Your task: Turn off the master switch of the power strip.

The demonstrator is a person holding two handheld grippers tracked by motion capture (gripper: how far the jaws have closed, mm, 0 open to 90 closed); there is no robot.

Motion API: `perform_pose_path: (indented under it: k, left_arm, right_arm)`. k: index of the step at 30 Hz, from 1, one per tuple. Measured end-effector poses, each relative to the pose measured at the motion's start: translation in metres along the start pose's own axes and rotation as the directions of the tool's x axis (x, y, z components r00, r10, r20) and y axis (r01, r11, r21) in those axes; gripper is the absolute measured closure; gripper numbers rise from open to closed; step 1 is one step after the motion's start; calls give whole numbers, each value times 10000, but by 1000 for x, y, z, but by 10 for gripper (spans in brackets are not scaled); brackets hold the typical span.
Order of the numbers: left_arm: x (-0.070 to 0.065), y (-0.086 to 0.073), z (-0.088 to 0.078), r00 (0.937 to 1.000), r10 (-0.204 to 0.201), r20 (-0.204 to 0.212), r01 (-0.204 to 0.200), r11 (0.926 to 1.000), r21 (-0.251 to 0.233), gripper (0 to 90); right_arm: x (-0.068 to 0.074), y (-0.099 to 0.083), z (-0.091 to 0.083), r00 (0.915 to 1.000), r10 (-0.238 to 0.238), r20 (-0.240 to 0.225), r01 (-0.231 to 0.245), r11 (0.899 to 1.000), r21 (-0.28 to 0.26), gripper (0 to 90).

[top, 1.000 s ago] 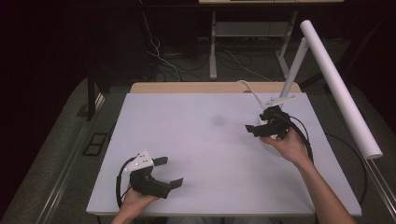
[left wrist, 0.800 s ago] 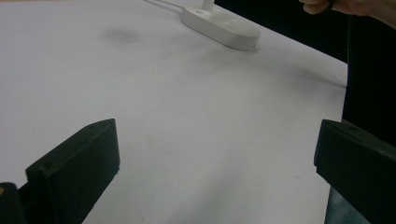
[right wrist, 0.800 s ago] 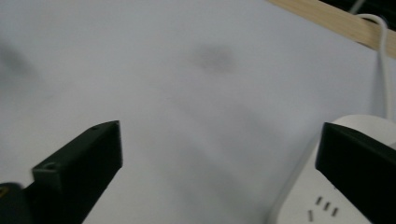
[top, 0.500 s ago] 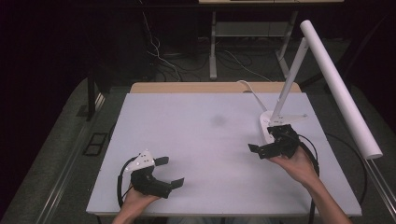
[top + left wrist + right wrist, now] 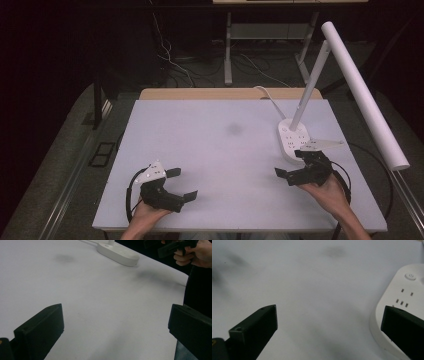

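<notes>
Since the earlier frames the right tongs (image 5: 296,166) have drawn down from the upper right toward the lower right of the high view, while the left tongs (image 5: 176,183) have stayed at the lower left. The left tongs stand wide apart over the bare white rectangular surface (image 5: 220,150), holding nothing. The right tongs are also spread wide and empty, just beside the white plastic lamp base with sockets (image 5: 294,139), which sits at the right of the surface, its slanted white tube lamp (image 5: 364,95) reaching toward the upper right.
</notes>
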State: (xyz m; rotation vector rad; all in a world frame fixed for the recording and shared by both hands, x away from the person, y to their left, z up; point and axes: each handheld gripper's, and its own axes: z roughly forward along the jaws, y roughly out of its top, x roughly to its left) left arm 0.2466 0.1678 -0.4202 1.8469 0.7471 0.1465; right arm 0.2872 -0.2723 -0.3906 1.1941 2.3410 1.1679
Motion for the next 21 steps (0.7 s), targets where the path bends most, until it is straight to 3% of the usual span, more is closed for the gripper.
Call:
perform_pose_path:
  k: [10,21]
  left_arm:
    - [0,0,0,10000,-12,-36,12,10000,11,0]
    - [1,0,0,10000,-16,-63,16,10000,6,0]
  right_arm:
    - [8,-25,-15,9993,357,-129,-362,9984,-431,2]
    - [16,-45,-19,9982,582,-116,-589,9957,-718,3]
